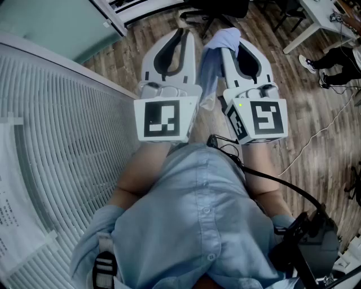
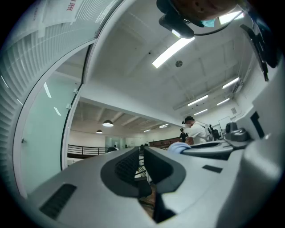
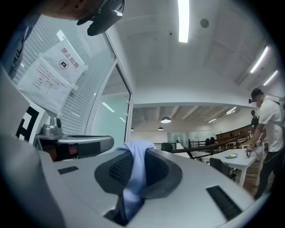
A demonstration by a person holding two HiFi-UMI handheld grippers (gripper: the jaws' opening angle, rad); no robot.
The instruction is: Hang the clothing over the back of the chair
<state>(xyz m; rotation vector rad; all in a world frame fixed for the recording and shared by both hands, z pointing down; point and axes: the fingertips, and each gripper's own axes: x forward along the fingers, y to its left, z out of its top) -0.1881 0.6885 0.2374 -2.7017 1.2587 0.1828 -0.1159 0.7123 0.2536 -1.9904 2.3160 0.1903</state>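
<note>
Head view: the right gripper (image 1: 234, 48) is seen pinching a light-blue garment (image 1: 211, 68), which hangs in a narrow bunch between the two grippers, well above the floor. The left gripper (image 1: 185, 35) is held just beside it, apart from the fabric. A dark chair (image 1: 217, 8) is noted ahead, mostly cut off at the top edge, so its back cannot be judged. Risk: the garment is carried by one point only, so it would probably land on the chair back as a lump and slide off. If the chair is on casters, which cannot be told, it could be pushed away on contact.

Left gripper view: the left gripper (image 2: 142, 153) is recorded with jaws pressed together on nothing. The garment (image 2: 180, 146) shows only as a blue fold off to the side. Risk: no second hold can be taken until these jaws are spread, and the fabric cannot be opened out without one.

Right gripper view: the right gripper (image 3: 133, 156) is clamped on a thin fold of the garment (image 3: 133, 178), with fabric spilling over the tips. Risk: the bite is judged small, and a snag or a quick swing could pull the fold free.
</note>
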